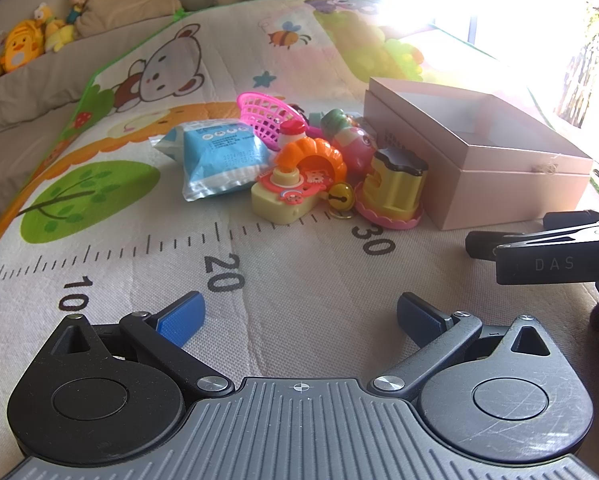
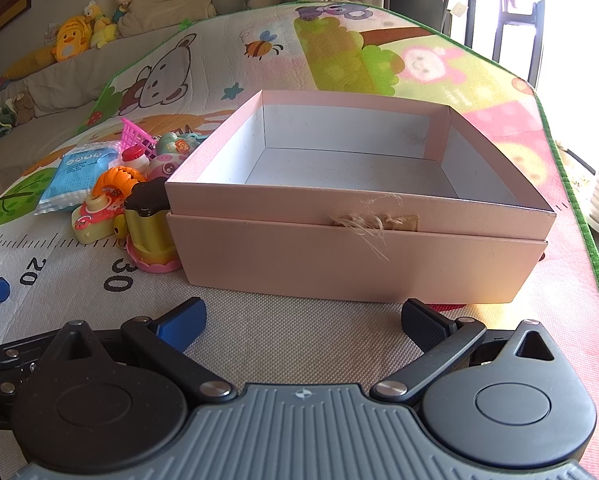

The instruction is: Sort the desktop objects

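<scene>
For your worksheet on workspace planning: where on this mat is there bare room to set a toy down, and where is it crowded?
Free: the mat between the toy pile and both open grippers, along the printed ruler, and the inside of the pink box. Crowded: the toy pile, packed against the box's left wall.

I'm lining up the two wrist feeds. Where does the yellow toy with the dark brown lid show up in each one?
Left wrist: the yellow toy with the dark brown lid stands right of centre, at the right end of the toy pile.
Right wrist: it is at mid-left, at the front left corner of the box.
Shared landmark: the open pink box, directly to the toy's right in both views.
</scene>
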A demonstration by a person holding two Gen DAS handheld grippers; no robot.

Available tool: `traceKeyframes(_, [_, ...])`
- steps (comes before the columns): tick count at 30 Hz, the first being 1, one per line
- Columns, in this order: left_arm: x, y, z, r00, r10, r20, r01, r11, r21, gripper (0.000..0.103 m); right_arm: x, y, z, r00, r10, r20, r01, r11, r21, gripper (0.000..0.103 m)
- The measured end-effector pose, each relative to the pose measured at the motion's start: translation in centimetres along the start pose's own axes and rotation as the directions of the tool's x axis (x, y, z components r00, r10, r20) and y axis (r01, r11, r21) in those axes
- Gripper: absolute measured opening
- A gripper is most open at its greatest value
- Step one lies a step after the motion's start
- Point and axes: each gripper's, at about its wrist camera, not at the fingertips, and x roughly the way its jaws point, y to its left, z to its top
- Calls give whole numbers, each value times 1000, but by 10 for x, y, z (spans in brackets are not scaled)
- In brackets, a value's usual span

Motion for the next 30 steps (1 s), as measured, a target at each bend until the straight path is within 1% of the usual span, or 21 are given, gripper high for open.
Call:
traceKeyframes(4, [1,0,2,1000,-2,-12,2,1000,6,103,-4,0,0,1000,3,-6,-3,1000,6,103])
traceKeyframes(6, [4,1,3,1000,-3,-20,3,1000,5,103,-1,-1,2,1000,2,-20,-2,1000,20,103])
traceKeyframes(9, [9,2,5,999,-5,-32,5,1000,7,103,-11,3,-3,999,-14,-47,15,1000,21,103])
traceKeyframes(10, [2,2,4,999,-5,-36,6,1000,9,103,-14,4,-6,998,-20,-53,21,999,25,103])
traceKeyframes(13, [-1,0,2,999,-10,-46,11,1000,27,103,-24,5,-12,997,-21,-70,22,1000,17,103])
traceKeyframes(17, [-7,3,-2,998,-42,-36,43,999,33,103,-29,1,-14,995,4,-97,-3,1000,11,103])
traceKeyframes(20, [-12,3,0,998,-64,-22,65,998,24,103,-30,2,-15,995,1,-100,1,1000,14,103])
traceKeyframes(23, [-14,2,5,999,-47,1,47,999,25,103,-31,0,-15,995,6,-96,-5,1000,13,103])
traceKeyframes(26, [-11,3,11,1000,-7,-1,7,1000,21,103,-33,-1,-16,995,27,-96,-27,1000,3,103])
traceKeyframes(28, [-11,7,16,999,37,1,-37,999,12,103,-36,-4,-12,991,71,-109,-71,997,7,103])
traceKeyframes(30, [-14,16,20,997,69,23,-69,998,-4,103,-38,-4,-7,986,128,-109,-127,992,14,103])
